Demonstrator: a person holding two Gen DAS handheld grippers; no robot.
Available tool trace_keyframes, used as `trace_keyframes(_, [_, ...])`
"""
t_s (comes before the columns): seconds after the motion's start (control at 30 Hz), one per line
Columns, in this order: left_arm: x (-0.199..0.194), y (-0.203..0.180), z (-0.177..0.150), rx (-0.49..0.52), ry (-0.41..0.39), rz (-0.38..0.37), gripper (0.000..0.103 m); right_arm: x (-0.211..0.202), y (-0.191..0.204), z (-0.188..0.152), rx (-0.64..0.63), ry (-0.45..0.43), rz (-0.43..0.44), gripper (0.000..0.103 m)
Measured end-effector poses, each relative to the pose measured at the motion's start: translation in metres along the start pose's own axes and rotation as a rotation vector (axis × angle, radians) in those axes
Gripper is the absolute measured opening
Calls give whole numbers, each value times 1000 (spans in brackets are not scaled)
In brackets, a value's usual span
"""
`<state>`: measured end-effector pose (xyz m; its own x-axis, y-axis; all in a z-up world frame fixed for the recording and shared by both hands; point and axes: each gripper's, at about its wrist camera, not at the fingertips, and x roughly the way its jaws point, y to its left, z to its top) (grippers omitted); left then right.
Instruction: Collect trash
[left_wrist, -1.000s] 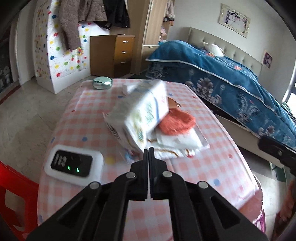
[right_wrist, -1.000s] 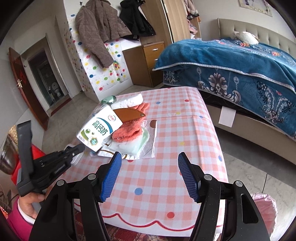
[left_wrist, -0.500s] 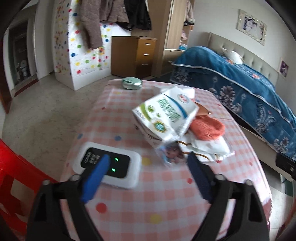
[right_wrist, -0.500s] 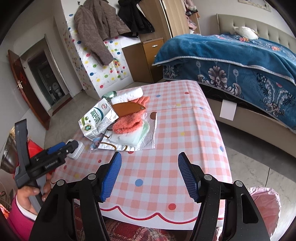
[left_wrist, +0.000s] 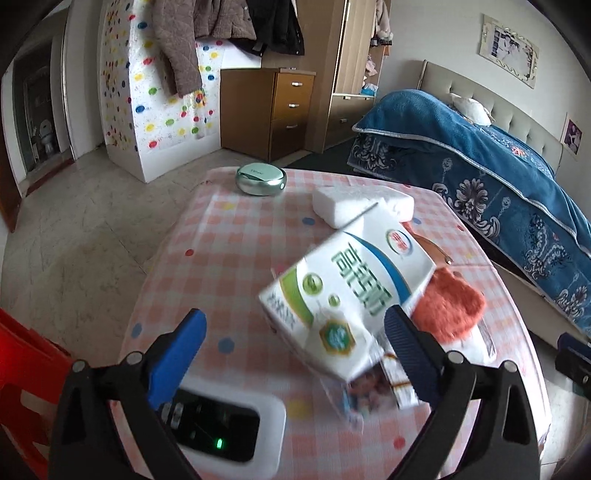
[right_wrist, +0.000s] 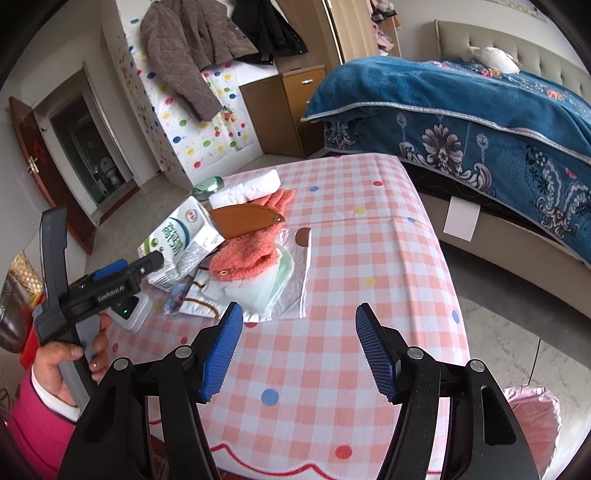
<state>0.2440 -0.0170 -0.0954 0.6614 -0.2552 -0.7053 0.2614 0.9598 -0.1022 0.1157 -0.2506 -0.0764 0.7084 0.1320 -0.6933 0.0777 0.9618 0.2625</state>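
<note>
Dropped from the left gripper (left_wrist: 295, 336), now with jaws wide: carton (left_wrist: 347, 291) lies tilted on the counter (right_wrist: 369, 258) against an orange cloth (right_wrist: 245, 254). Right gripper (right_wrist: 299, 350) hovers near, jaws wide, empty.

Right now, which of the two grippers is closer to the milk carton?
The left gripper: its open blue fingers reach toward the milk carton. The right gripper, also open, hovers above bare tablecloth, well apart from it.
</note>
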Motion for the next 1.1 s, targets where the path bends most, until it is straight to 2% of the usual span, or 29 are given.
trace_keyframes(0.2, [19, 6, 5, -42, 45, -39, 94, 10, -3, 7, 6, 8, -3, 64])
trace_keyframes(0.3, [20, 0, 3, -14, 46, -54, 94, 11, -3, 7, 6, 12, 0, 64])
trace_keyframes(0.37, [17, -7, 0, 10, 48, -93, 93, 11, -3, 5, 7, 15, 1, 64])
trace_keyframes(0.5, [9, -24, -8, 75, 29, -134, 77, 7, -3, 3, 11, 13, 0, 64])
trace_keyframes(0.63, [5, -37, -12, 109, 39, -139, 45, 0, -4, 0, 15, 1, 1, 64])
trace_keyframes(0.67, [5, -38, -12, 108, 42, -134, 42, -4, -4, 0, 16, -4, 4, 64])
trace_keyframes(0.7, [3, -38, -13, 102, 47, -133, 29, -6, -4, -1, 16, -8, 5, 64])
trace_keyframes(0.73, [0, -36, -13, 89, 51, -142, 23, -7, -5, -1, 16, -10, 5, 64])
trace_keyframes(0.83, [-12, -38, -17, 90, 55, -185, 18, -13, -6, -4, 18, -18, 8, 64])
trace_keyframes(0.97, [-28, -47, -26, 125, 53, -221, 17, -18, -7, -6, 23, -22, 16, 64])
trace_keyframes(1.1, [-37, -59, -36, 183, 36, -224, 17, -23, -5, -8, 21, -29, 21, 64])
